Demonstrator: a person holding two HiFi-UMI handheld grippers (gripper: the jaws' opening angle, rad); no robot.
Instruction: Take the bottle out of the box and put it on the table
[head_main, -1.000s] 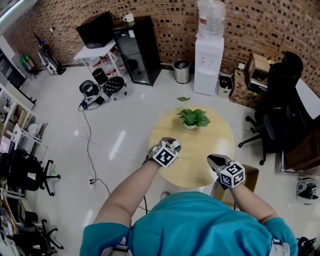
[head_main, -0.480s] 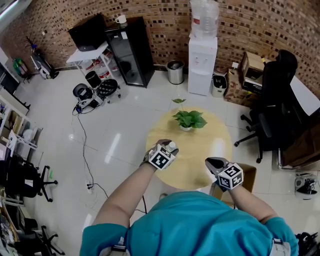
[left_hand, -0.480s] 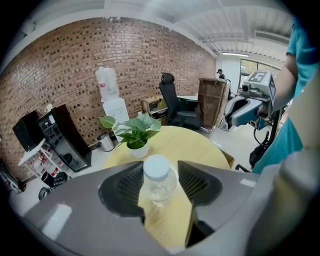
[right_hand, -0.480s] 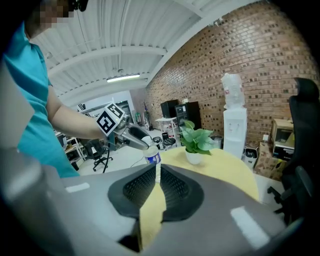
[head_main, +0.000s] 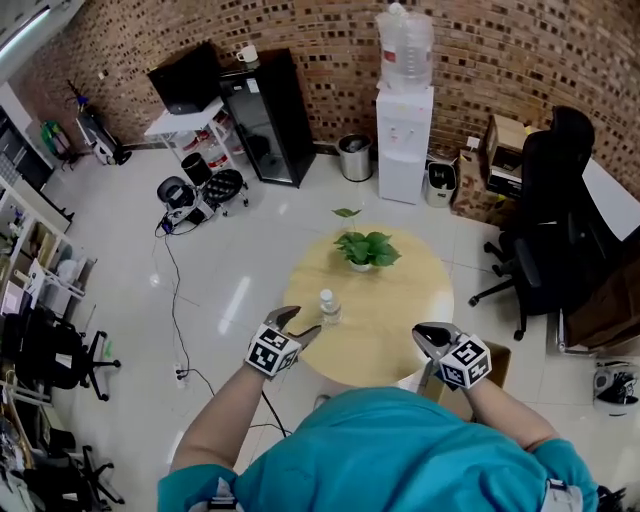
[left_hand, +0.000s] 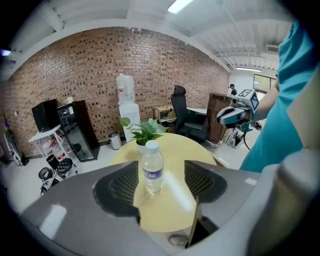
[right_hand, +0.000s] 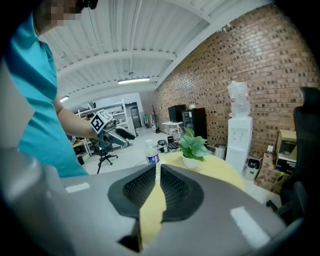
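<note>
Letting go looks like the step in hand: the bottle (head_main: 327, 305) stands upright on the round table (head_main: 400, 322), toward its near-left part, with the potted plant (head_main: 365, 248) farther back and well apart from it. No pad presses on it. The left gripper (head_main: 298, 324) sits just off the table's near-left edge with its jaws spread wide, having just been opening. In the left gripper view the bottle (left_hand: 152, 167) shows in the gap between them but beyond the tips, clear of both pads. A brown box (head_main: 503, 352) sits low beside the table's near-right edge, so I judge the task all but finished. What the next move calls for is a straight pull back along the line the left gripper points, keeping the jaws wide so that neither tip clips the bottle. It is tall, narrow and probably light, so a nudge could topple it. The left forearm reaches forward from the body, with the gripper aimed at the bottle and tipped somewhat downward. The right gripper (head_main: 432, 338) is held at the table's near-right edge with the forearm tucked close, pointing across the tabletop almost level. In the right gripper view its jaws (right_hand: 157, 175) are drawn together to a thin slit with nothing between them
</note>
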